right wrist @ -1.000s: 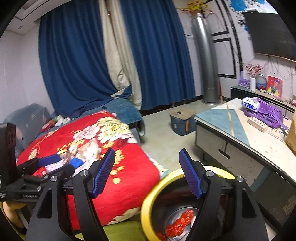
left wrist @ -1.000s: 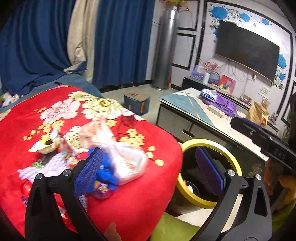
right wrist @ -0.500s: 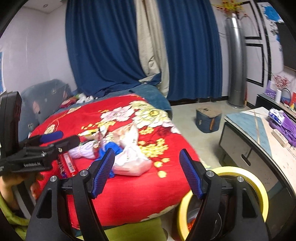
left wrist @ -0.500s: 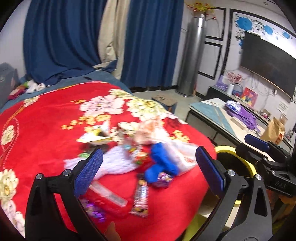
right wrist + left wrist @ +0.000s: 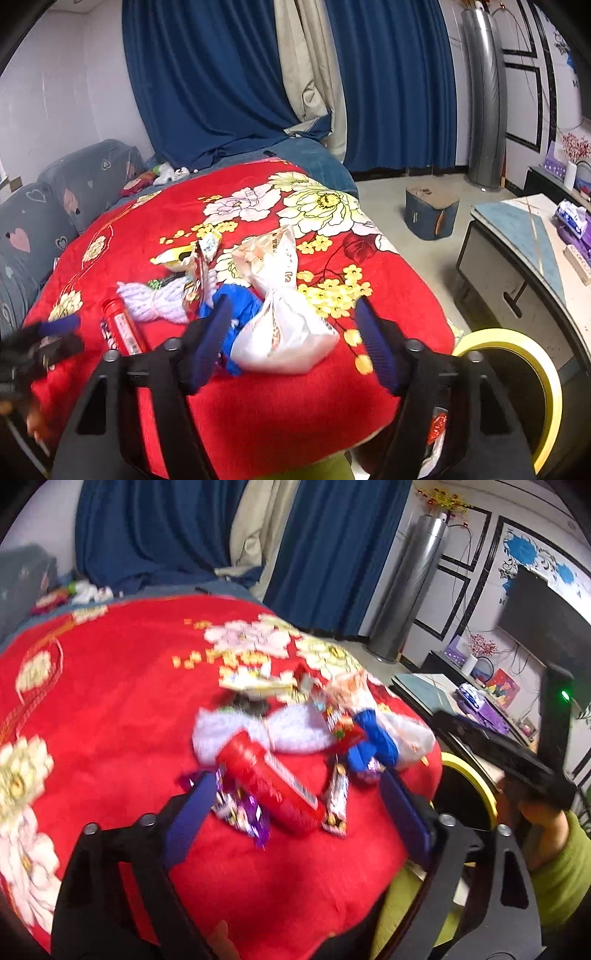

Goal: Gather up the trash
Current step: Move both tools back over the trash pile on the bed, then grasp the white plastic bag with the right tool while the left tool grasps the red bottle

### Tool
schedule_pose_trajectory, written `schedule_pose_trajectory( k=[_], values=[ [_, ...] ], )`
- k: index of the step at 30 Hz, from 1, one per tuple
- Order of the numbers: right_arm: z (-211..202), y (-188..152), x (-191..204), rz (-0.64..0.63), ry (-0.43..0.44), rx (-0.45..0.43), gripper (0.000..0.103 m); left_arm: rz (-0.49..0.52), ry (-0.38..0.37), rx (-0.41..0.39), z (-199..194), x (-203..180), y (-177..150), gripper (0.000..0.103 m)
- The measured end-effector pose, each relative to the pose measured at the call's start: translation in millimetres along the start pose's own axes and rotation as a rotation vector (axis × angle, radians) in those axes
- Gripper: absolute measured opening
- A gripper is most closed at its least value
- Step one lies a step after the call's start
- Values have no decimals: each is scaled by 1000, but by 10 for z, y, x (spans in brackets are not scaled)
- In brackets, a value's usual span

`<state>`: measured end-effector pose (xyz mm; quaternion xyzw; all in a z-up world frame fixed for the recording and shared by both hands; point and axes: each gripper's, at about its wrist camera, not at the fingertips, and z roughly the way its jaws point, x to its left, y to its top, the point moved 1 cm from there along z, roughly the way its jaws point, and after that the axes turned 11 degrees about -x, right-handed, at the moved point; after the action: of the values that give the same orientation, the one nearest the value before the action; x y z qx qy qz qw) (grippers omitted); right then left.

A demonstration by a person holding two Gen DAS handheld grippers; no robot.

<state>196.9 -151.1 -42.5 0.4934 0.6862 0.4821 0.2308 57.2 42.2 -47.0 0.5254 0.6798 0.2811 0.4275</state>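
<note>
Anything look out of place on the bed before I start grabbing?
Yes: litter is strewn over the red blanket: a white plastic bag, a red tube, snack wrappers and crumpled blue material. Both grippers, left and right, are open and hold nothing.

Blue curtains (image 5: 229, 74) hang behind a grey sofa (image 5: 55, 199).

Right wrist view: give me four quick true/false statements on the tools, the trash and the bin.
1. The right tool is open and holds nothing. True.
2. The white plastic bag lies on the red floral blanket. True.
3. The yellow-rimmed bin stands on the blanket. False: it sits off the bed's edge, lower right.
4. The left tool grips the red cylindrical tube. False: its jaws are open, the tube lies between them.
</note>
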Motion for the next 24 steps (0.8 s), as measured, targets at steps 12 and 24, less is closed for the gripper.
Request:
schedule_pose_trajectory(
  k=[12, 24],
  values=[
    [293, -172, -122, 68, 24, 93, 44, -158, -45, 150, 373, 14, -247, 61],
    [308, -307, -212, 115, 63, 92, 12, -210, 11, 174, 642, 65, -240, 55]
  ],
)
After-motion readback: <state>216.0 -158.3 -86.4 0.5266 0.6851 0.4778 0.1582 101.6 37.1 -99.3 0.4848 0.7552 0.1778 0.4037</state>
